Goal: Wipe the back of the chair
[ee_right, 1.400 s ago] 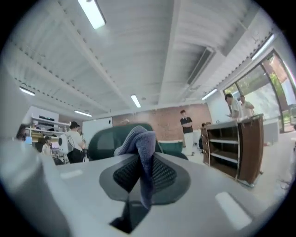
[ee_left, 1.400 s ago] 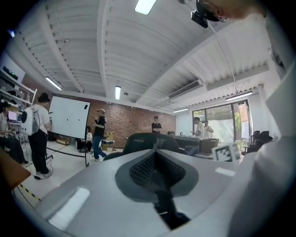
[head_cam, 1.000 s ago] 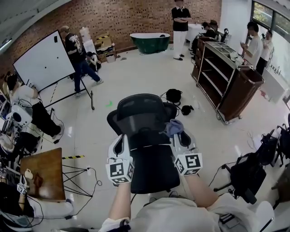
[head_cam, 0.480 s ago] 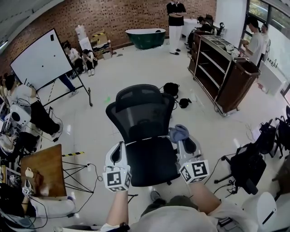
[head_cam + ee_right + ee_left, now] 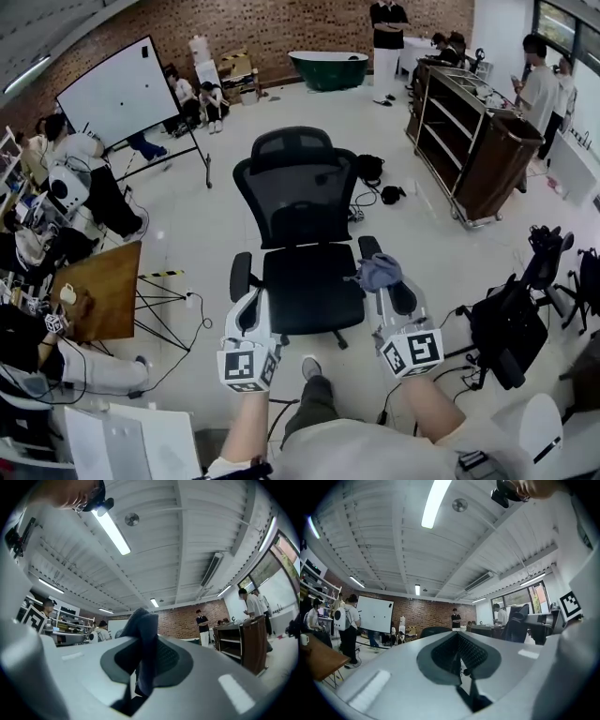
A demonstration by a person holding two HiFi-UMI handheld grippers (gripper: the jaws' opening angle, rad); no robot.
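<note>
Both grippers have pulled back, and the chair [image 5: 298, 202] now stands higher up in the middle of the frame, apart from them. Its black mesh back is upright, with the seat on the side nearer the grippers. The left gripper [image 5: 249, 302] is clenched with nothing between its 2 jaws. The right gripper [image 5: 385, 287] is grasping a blue-grey cloth [image 5: 378, 272] that bunches above its jaws. Each gripper's cube shows a black-and-white square marker. A whiteboard [image 5: 120, 92] stands at the upper left.
</note>
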